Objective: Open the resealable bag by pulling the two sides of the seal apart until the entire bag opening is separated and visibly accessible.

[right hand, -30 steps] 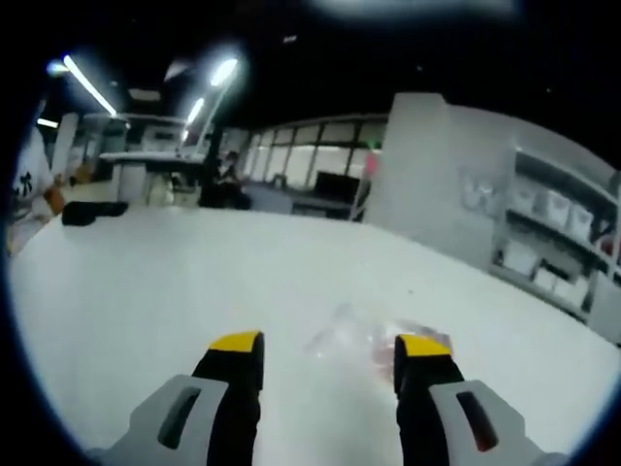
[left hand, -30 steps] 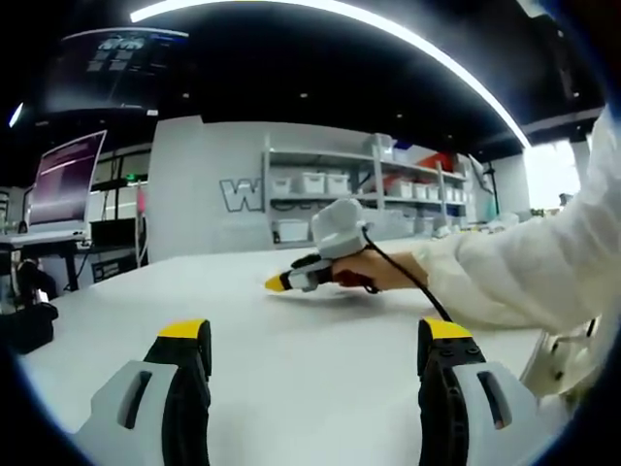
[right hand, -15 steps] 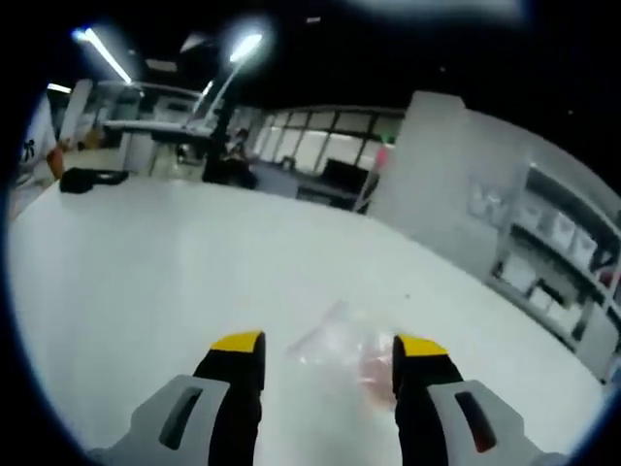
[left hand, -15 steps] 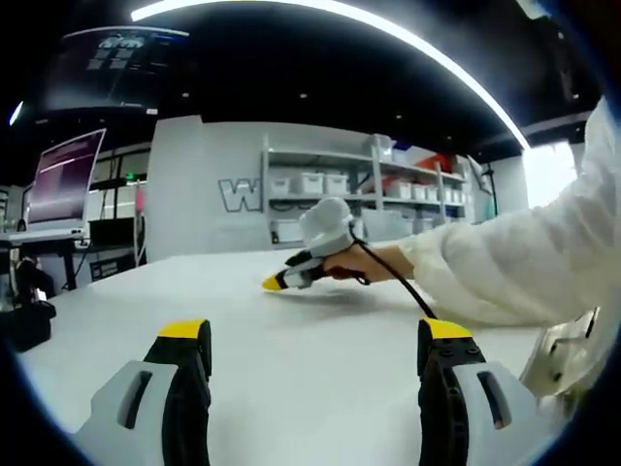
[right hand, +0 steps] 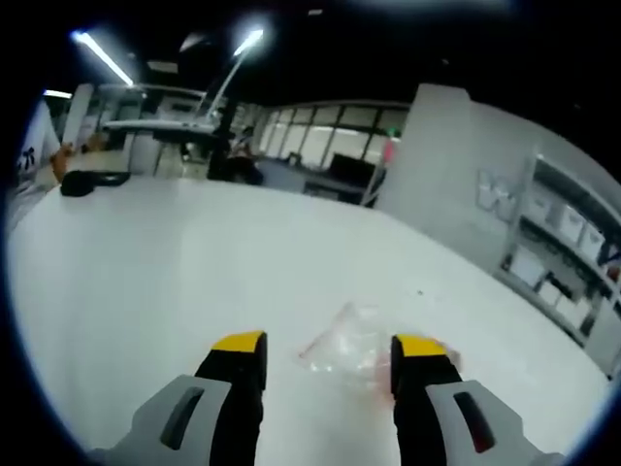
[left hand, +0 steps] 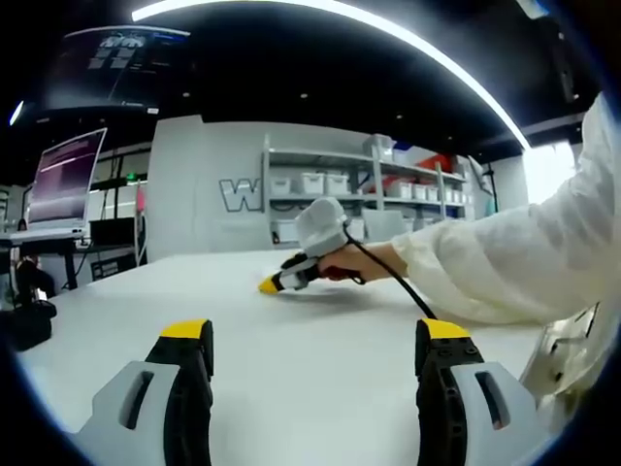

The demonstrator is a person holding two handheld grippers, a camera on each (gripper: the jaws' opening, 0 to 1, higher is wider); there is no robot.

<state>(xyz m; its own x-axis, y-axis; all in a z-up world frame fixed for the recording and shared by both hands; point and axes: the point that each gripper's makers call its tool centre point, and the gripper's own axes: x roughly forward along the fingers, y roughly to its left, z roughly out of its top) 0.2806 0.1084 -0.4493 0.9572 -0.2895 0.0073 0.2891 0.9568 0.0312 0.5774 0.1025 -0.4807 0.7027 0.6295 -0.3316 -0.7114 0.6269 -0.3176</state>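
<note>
The clear bag [right hand: 344,342] lies flat on the tabletop [right hand: 175,282], looks thin, light and slippery; the right tool [right hand: 328,351] is spread open, holding nothing; the seal edge seems the best hold.

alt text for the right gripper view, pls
A clear resealable bag lies flat on a white table, just beyond the open right gripper with yellow-tipped jaws. Behind: a dim room with ceiling lights and shelving.

L view low over white table [left hand: 291,349], facing shelves; R view close above bag [right hand: 344,340]; shared tabletop.
</note>
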